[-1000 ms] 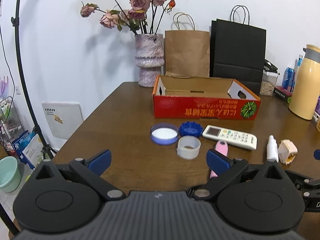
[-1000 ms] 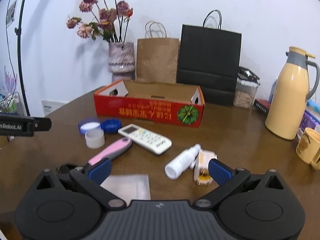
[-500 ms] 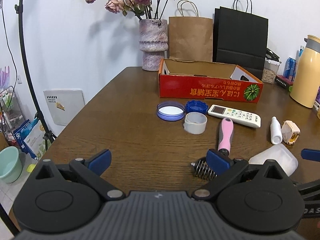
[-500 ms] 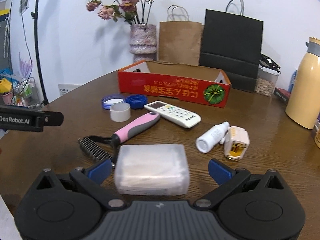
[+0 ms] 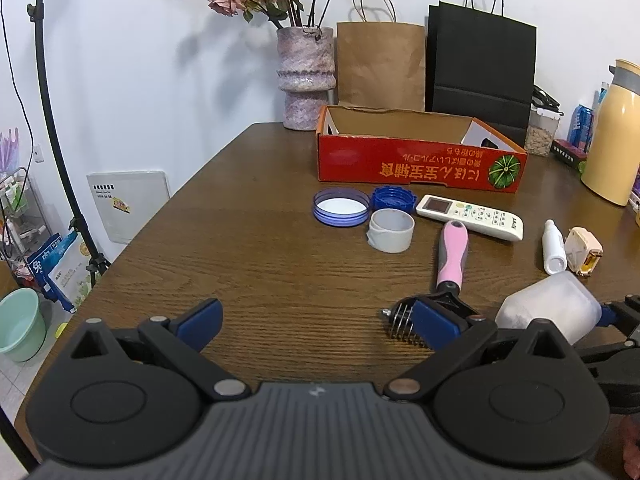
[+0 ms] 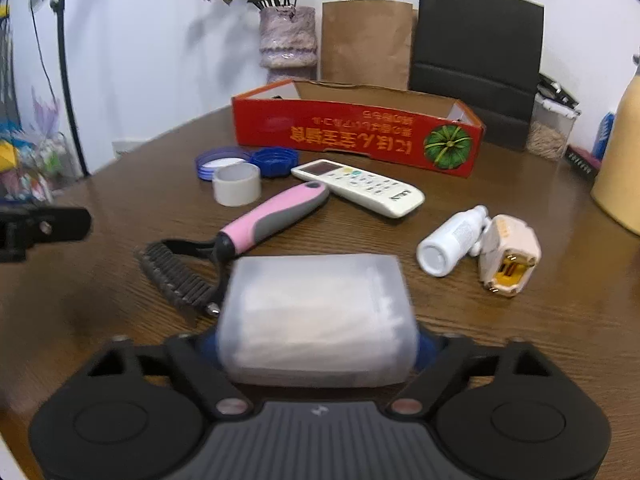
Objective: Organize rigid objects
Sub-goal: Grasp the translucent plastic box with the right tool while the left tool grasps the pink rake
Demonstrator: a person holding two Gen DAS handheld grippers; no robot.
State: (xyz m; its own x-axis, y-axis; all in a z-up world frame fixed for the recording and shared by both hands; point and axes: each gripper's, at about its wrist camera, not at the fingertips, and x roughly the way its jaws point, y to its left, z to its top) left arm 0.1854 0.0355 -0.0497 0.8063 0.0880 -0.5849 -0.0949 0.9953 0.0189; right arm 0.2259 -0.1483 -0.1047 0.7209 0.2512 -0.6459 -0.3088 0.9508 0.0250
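My right gripper (image 6: 318,350) is shut on a frosted plastic box (image 6: 316,316), which also shows at the right of the left wrist view (image 5: 550,310). My left gripper (image 5: 316,320) is open and empty above the near table. On the table lie a pink-handled pet comb (image 5: 450,256), a white remote (image 5: 470,216), a tape roll (image 5: 391,230), a clear blue-rimmed lid (image 5: 341,207), a blue cap (image 5: 393,199), a small white bottle (image 6: 452,240) and a cream plug adapter (image 6: 508,258). The open red cardboard box (image 5: 420,164) stands behind them.
A vase of dried roses (image 5: 306,76), a brown paper bag (image 5: 380,64) and a black bag (image 5: 480,68) line the back wall. A yellow thermos (image 5: 612,136) stands at the right. The table's left edge (image 5: 160,216) drops to the floor.
Both grippers pulled back toward the near edge. The frosted box came between the right jaws, and they closed on it. The left gripper stayed open.
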